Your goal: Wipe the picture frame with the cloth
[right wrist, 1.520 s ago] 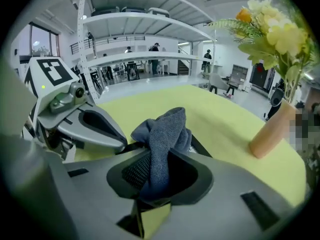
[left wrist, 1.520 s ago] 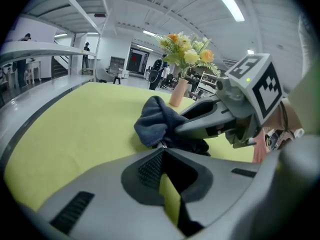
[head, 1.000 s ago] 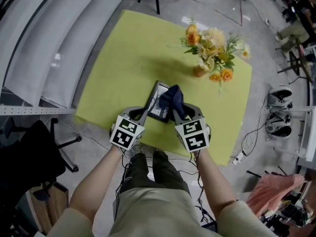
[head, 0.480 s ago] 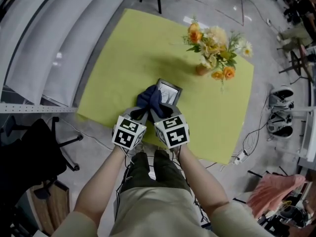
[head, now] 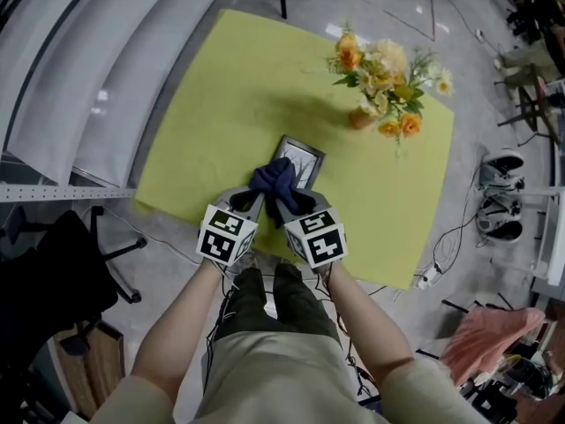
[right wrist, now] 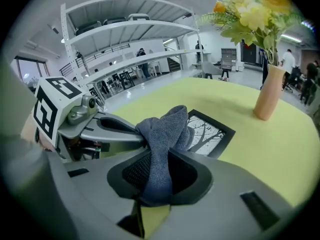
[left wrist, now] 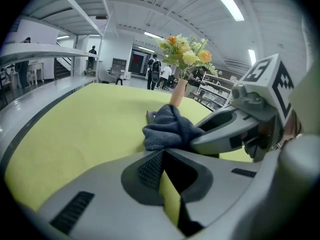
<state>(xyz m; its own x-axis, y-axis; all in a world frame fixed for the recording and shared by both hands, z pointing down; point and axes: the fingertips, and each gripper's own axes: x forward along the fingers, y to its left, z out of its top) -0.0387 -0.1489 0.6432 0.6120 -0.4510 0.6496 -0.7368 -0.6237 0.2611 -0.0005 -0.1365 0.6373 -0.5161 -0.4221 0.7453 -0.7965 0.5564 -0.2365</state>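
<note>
Yellow-green table (head: 221, 104) spreads left of the left gripper (left wrist: 162, 153), whose jaws meet at the tips with nothing between them. The right gripper's arm crosses just ahead of them. The right gripper (right wrist: 159, 156) has its jaws clamped on the dark blue cloth (right wrist: 167, 126), bunched over the near corner of the black picture frame (right wrist: 212, 134) lying flat just beyond. A tan vase of flowers (right wrist: 268, 91) stands farther right. A second ago the cloth sat farther right on the frame.

My bare left forearm (head: 173, 332) and right forearm (head: 364, 312) reach forward, close together. Left hand-held gripper (head: 249, 200): jaws pressed together, nothing between. Right hand-held gripper (head: 288, 207): clamped tight on the dark blue terry cloth (head: 274, 178).
</note>
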